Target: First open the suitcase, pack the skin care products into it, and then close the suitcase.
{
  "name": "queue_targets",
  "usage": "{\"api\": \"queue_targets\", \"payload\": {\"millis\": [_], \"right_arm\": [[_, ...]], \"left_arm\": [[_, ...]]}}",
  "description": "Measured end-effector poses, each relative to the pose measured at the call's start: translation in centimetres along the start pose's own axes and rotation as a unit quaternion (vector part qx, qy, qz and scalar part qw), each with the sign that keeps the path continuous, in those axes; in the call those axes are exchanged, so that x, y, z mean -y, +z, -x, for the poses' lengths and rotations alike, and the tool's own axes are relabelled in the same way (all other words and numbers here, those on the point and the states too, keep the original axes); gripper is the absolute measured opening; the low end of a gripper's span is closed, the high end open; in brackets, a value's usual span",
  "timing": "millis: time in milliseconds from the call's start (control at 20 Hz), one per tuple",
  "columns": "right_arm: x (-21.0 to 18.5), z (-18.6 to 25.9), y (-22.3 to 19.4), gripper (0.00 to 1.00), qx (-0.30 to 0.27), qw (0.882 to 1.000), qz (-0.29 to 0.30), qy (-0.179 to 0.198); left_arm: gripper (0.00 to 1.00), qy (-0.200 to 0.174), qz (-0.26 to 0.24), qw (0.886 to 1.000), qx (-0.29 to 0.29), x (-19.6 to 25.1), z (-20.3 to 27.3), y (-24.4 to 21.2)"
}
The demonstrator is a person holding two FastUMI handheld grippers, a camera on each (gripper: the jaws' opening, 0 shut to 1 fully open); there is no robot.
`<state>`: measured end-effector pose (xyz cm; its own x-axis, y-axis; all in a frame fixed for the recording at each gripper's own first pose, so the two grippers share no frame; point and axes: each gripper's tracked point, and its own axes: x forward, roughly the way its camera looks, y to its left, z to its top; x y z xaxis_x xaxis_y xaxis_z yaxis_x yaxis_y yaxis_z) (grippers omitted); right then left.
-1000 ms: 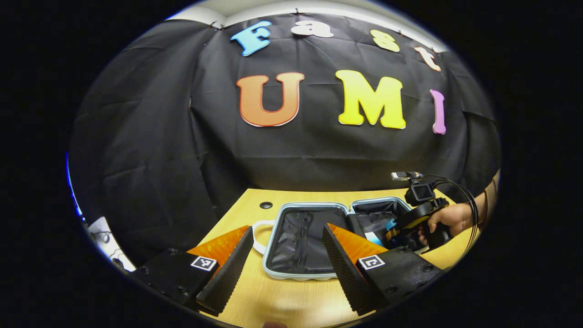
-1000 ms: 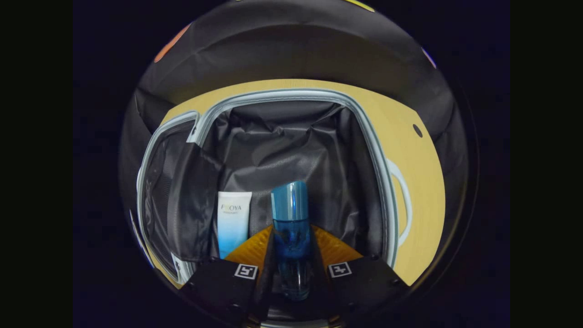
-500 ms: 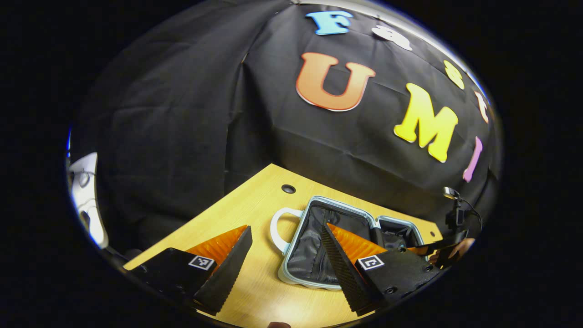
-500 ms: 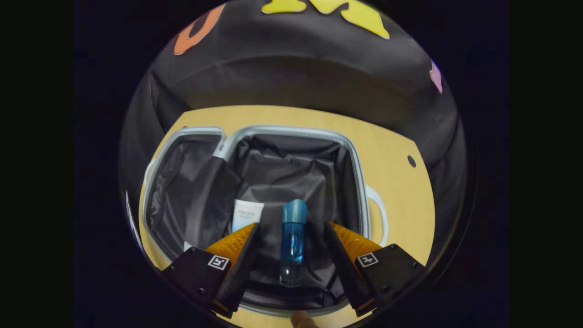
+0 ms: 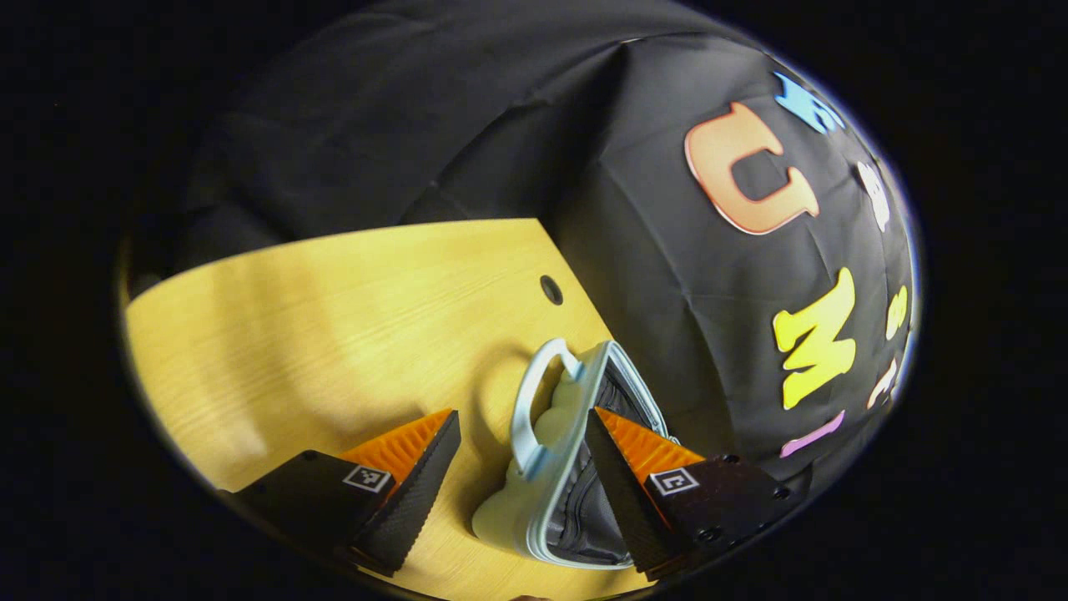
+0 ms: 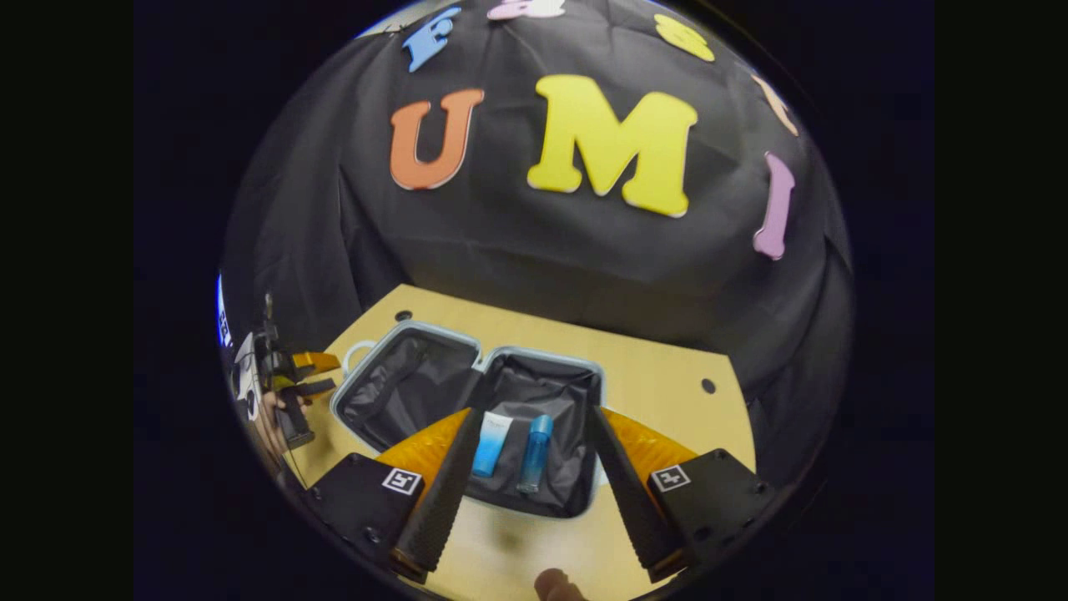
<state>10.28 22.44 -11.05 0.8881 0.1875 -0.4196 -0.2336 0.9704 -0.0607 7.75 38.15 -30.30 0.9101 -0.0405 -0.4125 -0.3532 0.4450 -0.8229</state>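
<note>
In the right gripper view, the right gripper (image 6: 530, 492) is seen with its jaws spread wide and nothing held between them; bare table (image 6: 667, 376) shows in the gap at the bottom. Just beyond the fingertips, toward 12 o'clock, the open suitcase (image 6: 417, 342) is laid flat on the wooden table, both halves lined in black fabric. In the right-hand half, two skin care products are laid side by side: a white-and-blue tube (image 6: 491, 442) at about 11 o'clock from the jaw gap and a blue bottle (image 6: 536, 453) just beside it at 12 o'clock, both lying lengthwise and apart from the fingers. The left-hand half is seen with lining alone. A pale handle (image 6: 357, 349) is attached at the suitcase's far left end. At 9 o'clock in this view, the left gripper (image 6: 309, 376) is seen held by a hand (image 6: 275, 417), close to that handle end, its orange fingers apart.

In the left gripper view, the jaws of the left gripper (image 5: 521, 426) are likewise parted, and no pressure on anything is shown. Between the two fingers, toward 12 o'clock, the suitcase's pale blue shell (image 5: 509, 509) and its handle (image 5: 534, 401) are seen edge-on, with the black lining visible behind the rim at 1 o'clock. Whether the right finger touches the rim cannot be told. The yellow tabletop (image 5: 334, 317) is spread from 9 to 12 o'clock, with a round hole (image 5: 551, 290) in it near the far edge.
</note>
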Motion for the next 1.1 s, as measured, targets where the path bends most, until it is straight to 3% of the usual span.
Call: {"api": "queue_targets", "payload": {"millis": [150,200,300,400,450,500,550,800,1100], "right_arm": [[2.2,4.6,0.8,0.81,0.024,0.999,-0.019,-0.031],[2.8,5.8,0.8,0.81,0.027,0.999,-0.026,-0.038],[4.3,7.6,0.7,0.81,0.030,0.998,-0.032,-0.055],[5.2,8.7,0.5,0.81,0.035,0.996,-0.041,-0.066],[5.8,9.2,0.4,0.81,0.038,0.995,-0.047,-0.075],[6.4,9.7,0.4,0.81,0.041,0.994,-0.054,-0.081],[6.8,10.1,0.5,0.80,0.044,0.993,-0.060,-0.086],[9.5,12.9,1.7,0.81,0.079,0.986,-0.079,-0.121],[12.0,14.9,2.6,0.81,0.108,0.984,-0.090,-0.111]], "left_arm": [[0.95,-0.024,0.047,0.999,-0.008,0.0,-1.4,0.2],[1.00,-0.026,0.057,0.998,-0.006,0.0,-1.6,0.4],[0.80,-0.021,0.071,0.997,-0.012,-0.4,-2.4,0.1],[0.67,-0.022,0.075,0.997,-0.024,-0.1,-3.3,-0.5],[0.35,-0.021,0.073,0.997,-0.025,0.0,-3.7,-0.6],[0.38,-0.023,0.070,0.997,-0.025,0.3,-3.6,-0.4],[0.18,-0.015,0.063,0.998,-0.023,0.3,-3.7,-0.4],[0.16,0.029,-0.023,0.999,-0.026,1.2,-3.0,-0.1],[0.12,0.019,-0.119,0.992,0.034,8.4,-0.1,3.2]]}}
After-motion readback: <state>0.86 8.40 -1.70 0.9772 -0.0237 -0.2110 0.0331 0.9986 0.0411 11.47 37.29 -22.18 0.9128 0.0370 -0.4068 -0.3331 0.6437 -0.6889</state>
